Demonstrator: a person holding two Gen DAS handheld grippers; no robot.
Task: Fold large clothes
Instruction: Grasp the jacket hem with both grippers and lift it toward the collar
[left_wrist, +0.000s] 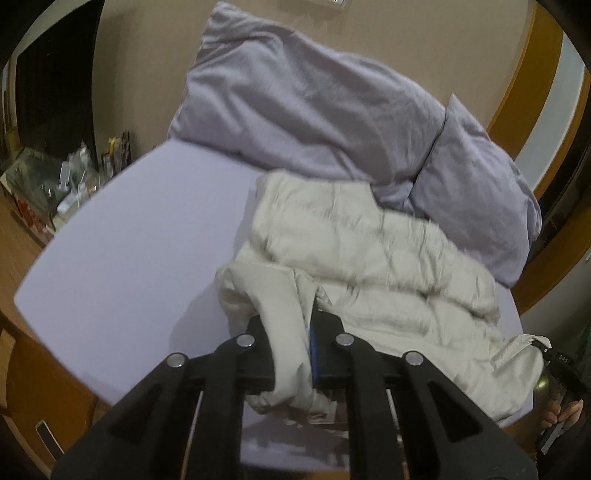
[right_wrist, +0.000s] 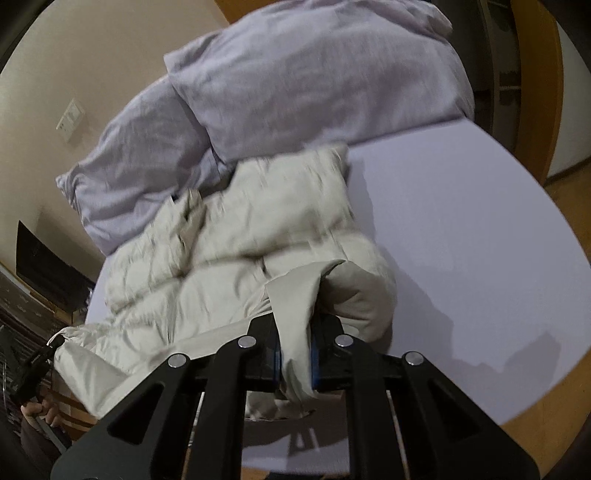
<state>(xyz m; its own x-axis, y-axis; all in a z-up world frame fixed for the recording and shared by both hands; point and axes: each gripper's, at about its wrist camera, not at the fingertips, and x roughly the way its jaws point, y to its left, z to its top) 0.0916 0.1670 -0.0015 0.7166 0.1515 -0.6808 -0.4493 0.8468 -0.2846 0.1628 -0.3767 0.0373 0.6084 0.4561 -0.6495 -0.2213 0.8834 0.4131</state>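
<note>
A cream quilted jacket (left_wrist: 362, 251) lies rumpled on the lilac bed sheet (left_wrist: 122, 251). My left gripper (left_wrist: 293, 332) is shut on a fold of the jacket's near edge and holds it raised. In the right wrist view the jacket (right_wrist: 229, 254) spreads to the left, and my right gripper (right_wrist: 295, 336) is shut on another fold of its near edge, also lifted off the sheet (right_wrist: 461, 258). The other gripper shows at the edge of each view, at the right (left_wrist: 554, 354) and at the left (right_wrist: 40, 358), holding the cloth.
Two lilac pillows (left_wrist: 303, 99) (left_wrist: 480, 192) lean against the beige wall behind the jacket. A cluttered bedside area (left_wrist: 66, 177) lies left of the bed. Wooden door frames (right_wrist: 535, 92) and wooden floor surround the bed. A wall switch (right_wrist: 70, 118) is on the wall.
</note>
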